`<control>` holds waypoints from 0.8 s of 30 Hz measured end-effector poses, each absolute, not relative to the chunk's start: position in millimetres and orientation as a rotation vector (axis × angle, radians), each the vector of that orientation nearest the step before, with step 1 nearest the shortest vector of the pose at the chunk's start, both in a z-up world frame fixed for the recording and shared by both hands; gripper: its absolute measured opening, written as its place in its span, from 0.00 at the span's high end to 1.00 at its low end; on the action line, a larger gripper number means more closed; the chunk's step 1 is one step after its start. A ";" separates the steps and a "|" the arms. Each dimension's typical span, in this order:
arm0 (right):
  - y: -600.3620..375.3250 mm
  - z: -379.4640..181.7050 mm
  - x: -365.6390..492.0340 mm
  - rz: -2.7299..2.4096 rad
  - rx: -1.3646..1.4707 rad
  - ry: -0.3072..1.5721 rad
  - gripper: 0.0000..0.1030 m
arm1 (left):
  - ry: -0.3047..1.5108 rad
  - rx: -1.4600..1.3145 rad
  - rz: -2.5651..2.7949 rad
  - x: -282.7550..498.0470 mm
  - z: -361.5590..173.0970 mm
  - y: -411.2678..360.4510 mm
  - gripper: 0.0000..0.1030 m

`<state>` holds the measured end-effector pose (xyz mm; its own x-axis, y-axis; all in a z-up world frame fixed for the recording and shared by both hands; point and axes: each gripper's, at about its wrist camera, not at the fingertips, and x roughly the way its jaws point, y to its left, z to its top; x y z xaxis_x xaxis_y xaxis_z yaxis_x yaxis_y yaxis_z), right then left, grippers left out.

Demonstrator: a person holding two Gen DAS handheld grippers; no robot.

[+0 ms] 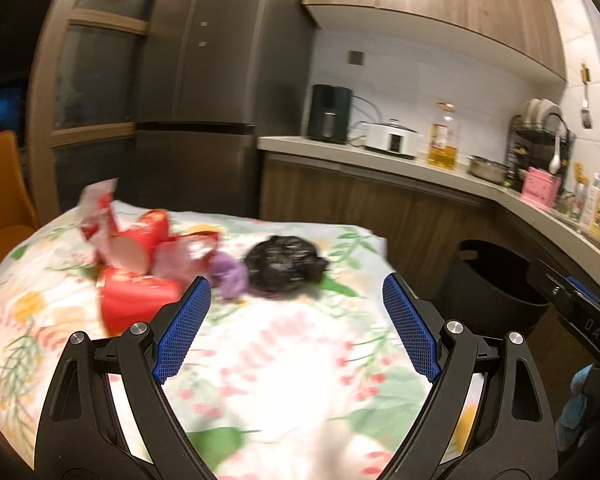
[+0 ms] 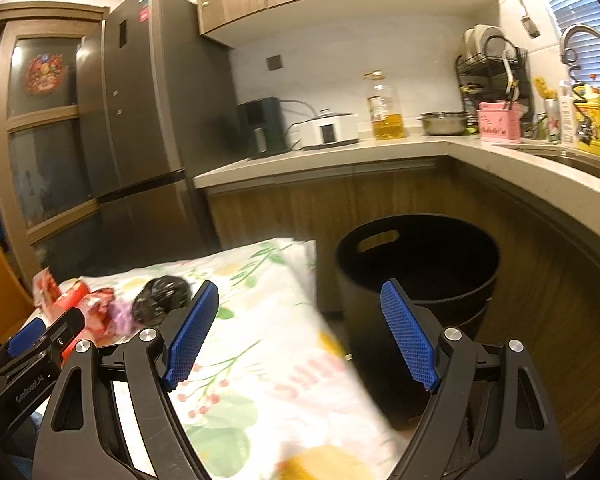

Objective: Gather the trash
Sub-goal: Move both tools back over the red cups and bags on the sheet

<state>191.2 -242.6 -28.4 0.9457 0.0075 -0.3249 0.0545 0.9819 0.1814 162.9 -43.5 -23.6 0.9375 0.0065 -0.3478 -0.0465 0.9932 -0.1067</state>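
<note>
A heap of trash lies on the floral tablecloth [image 1: 300, 360]: red paper cups and torn red wrappers [image 1: 136, 248], a purple wad [image 1: 230, 272] and a crumpled black bag [image 1: 286, 266]. My left gripper [image 1: 296, 292] hangs open just short of the black bag, with nothing between its blue pads. The right wrist view shows the same black bag [image 2: 162, 298], purple wad [image 2: 120, 316] and red wrappers [image 2: 80, 300] at the left. My right gripper [image 2: 300, 296] is open and empty over the table's right edge, facing a black bin [image 2: 416, 256]. The left gripper [image 2: 50, 326] shows at the lower left.
The black bin [image 1: 496, 276] stands on the floor between the table and the wooden counter cabinets [image 2: 540, 280]. The counter [image 2: 340, 156] holds an air fryer, a cooker, an oil bottle, a pot and a dish rack. A fridge [image 1: 204, 100] stands behind the table, an orange chair [image 1: 0, 200] at its left.
</note>
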 end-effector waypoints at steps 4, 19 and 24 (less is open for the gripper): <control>-221.5 -32.9 194.8 0.023 0.189 0.339 0.21 | 0.354 -0.129 0.097 156.1 -28.0 -15.5 0.16; -159.3 -44.4 213.5 0.159 0.156 0.366 0.21 | 0.396 -0.188 0.198 155.8 -48.7 77.6 0.20; -137.4 -49.5 224.0 0.195 0.148 0.382 0.21 | 0.442 -0.178 0.182 167.4 -60.0 88.3 0.31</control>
<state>224.0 -137.4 -49.5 0.9097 0.2164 -0.3545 -0.1607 0.9704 0.1800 167.4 88.3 -60.0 0.8882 0.1360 -0.4388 -0.2130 0.9682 -0.1311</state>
